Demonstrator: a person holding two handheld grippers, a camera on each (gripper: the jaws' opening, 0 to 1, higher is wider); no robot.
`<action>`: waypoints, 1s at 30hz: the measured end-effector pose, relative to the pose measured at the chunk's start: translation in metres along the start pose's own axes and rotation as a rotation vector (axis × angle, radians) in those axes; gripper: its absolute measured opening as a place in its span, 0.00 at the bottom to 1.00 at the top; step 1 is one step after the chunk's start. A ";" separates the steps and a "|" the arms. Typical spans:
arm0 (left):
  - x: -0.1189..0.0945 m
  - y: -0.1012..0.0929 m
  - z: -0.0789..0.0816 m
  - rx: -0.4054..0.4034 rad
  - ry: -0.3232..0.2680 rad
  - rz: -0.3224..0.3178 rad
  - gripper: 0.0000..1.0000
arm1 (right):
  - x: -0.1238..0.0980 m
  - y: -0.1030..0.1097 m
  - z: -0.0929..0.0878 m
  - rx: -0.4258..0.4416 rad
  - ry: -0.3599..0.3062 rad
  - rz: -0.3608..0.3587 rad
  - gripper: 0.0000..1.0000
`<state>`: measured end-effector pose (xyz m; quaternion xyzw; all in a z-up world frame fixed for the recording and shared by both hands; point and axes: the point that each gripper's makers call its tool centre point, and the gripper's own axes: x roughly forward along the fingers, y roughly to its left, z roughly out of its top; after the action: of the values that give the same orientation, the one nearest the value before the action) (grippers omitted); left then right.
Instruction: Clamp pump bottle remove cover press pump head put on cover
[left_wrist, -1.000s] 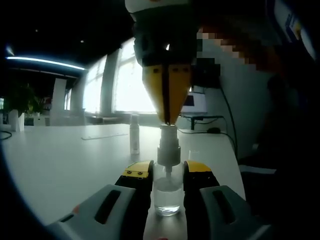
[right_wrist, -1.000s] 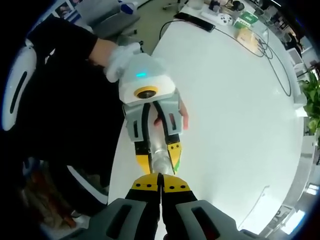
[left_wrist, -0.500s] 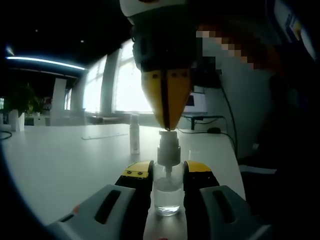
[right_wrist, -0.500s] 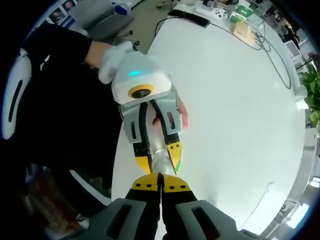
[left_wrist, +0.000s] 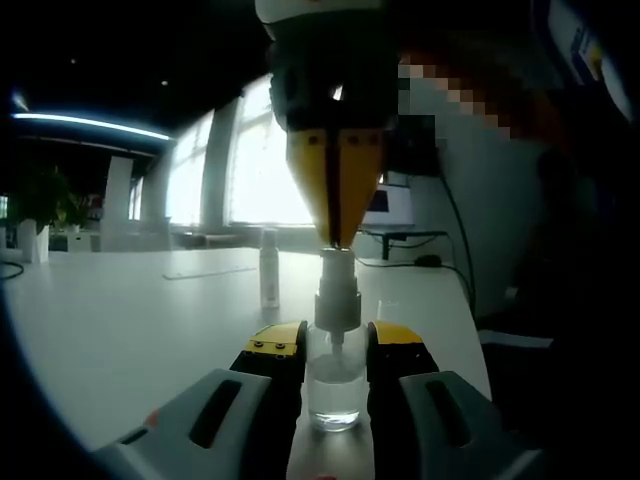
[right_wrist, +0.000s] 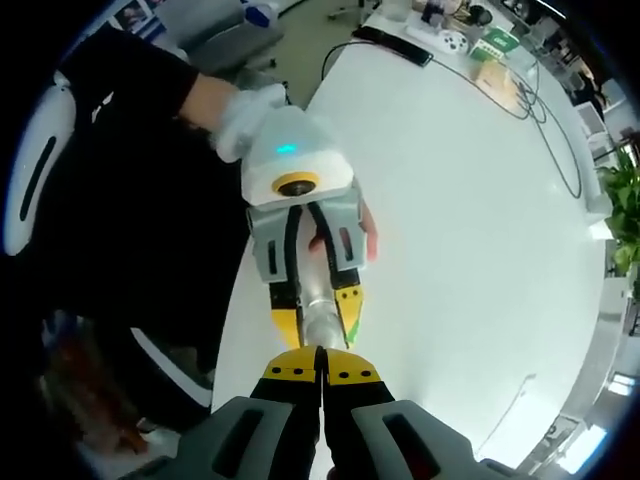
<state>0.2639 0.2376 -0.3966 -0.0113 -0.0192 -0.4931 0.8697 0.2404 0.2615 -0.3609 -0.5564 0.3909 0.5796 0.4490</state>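
Clear bottle (left_wrist: 334, 385) stands low in the frame's centre, pinched by the left gripper (left_wrist: 335, 345). Right gripper (left_wrist: 335, 215), jaws pressed together, touches the pump head (left_wrist: 337, 290); off-centre, it could slip off.

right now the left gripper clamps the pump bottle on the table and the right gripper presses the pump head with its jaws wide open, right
Not quite. The right gripper has its jaws shut together, tip on the pump head, as the left gripper view shows. The left gripper does clamp the pump bottle on the table.
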 end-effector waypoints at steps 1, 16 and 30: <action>0.000 0.000 0.000 0.000 0.000 0.000 0.15 | 0.000 0.000 0.000 -0.003 0.000 0.003 0.00; 0.000 0.000 0.000 -0.001 0.002 0.001 0.15 | 0.001 -0.001 -0.001 0.034 0.007 0.009 0.00; 0.000 0.000 -0.001 -0.014 0.005 0.002 0.15 | 0.000 0.000 0.000 0.025 -0.004 0.005 0.00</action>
<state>0.2637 0.2372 -0.3972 -0.0161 -0.0137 -0.4925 0.8700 0.2404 0.2615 -0.3613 -0.5486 0.3987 0.5770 0.4552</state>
